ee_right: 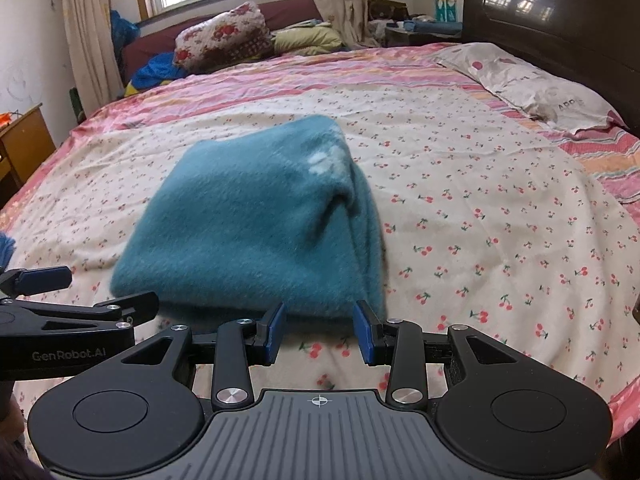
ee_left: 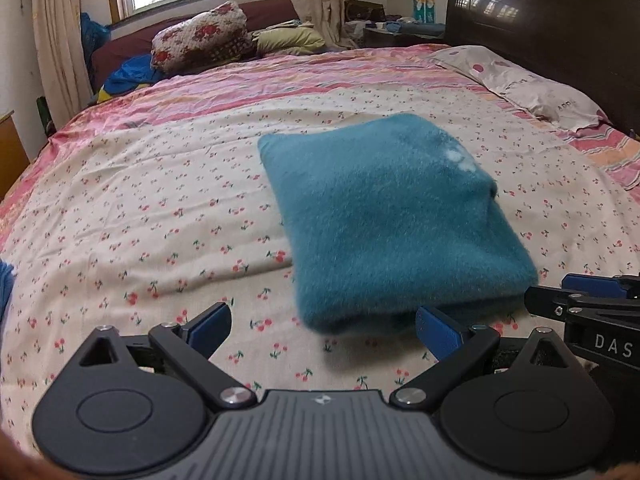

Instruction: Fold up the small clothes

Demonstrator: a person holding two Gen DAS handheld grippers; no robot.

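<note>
A fuzzy teal garment [ee_left: 396,220] lies folded into a thick square on the cherry-print bedsheet [ee_left: 160,208]. It has a white patch near its far right corner and looks slightly blurred. It also shows in the right wrist view [ee_right: 256,224]. My left gripper [ee_left: 324,330] is wide open and empty, just short of the garment's near edge. My right gripper [ee_right: 320,332] is open and empty, also at the near edge. The right gripper's fingers [ee_left: 580,292] show at the right of the left wrist view; the left gripper's fingers [ee_right: 44,280] show at the left of the right wrist view.
A pillow [ee_left: 532,84] lies at the right by the dark headboard [ee_left: 540,12]. Floral bedding [ee_left: 200,36] and more pillows are piled under the window at the far side. A wooden desk [ee_right: 24,140] stands left of the bed. A bit of blue cloth [ee_left: 5,284] shows at the left edge.
</note>
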